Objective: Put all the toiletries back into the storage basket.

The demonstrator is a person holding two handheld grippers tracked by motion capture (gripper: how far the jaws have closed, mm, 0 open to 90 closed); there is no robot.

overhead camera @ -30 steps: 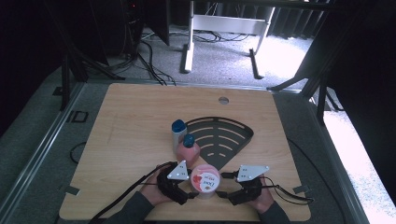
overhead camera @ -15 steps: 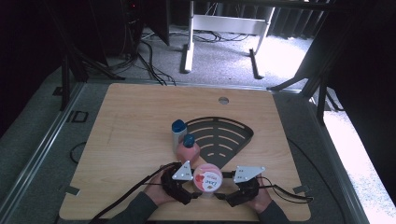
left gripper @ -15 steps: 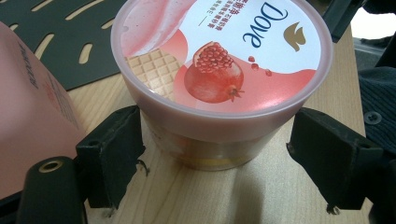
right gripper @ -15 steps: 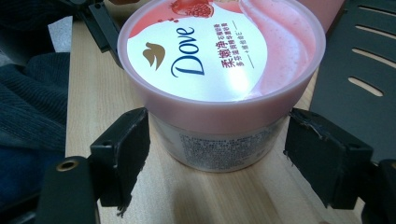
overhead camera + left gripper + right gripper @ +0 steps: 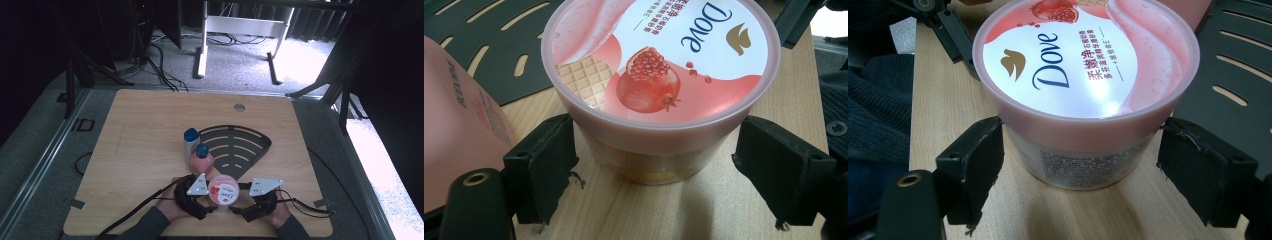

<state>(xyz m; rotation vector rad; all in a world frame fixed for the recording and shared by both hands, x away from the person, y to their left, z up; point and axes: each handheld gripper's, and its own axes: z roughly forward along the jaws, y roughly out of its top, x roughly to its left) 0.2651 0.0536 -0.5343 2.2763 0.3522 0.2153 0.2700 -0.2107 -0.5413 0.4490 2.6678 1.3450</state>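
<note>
The round pink plastic tub with a pomegranate lid [image 5: 223, 190] stands on the wooden table [image 5: 150, 130] between the left gripper [image 5: 654, 165] and right gripper [image 5: 1080, 165]. The right jaws have just been opening and stand wide around it; the left jaws also flank it, spread wide, with gaps.

Both forearms come in from the near edge, the hands low and close together. The left tongs [image 5: 212, 202] point inward toward the right, the right tongs [image 5: 236, 209] point inward toward the left, so the two face each other. The right tongs have just been opening, and their jaws now stand wide apart. The left tongs' jaws are likewise spread, with the left pad [image 5: 544, 165] and its partner well apart.
</note>
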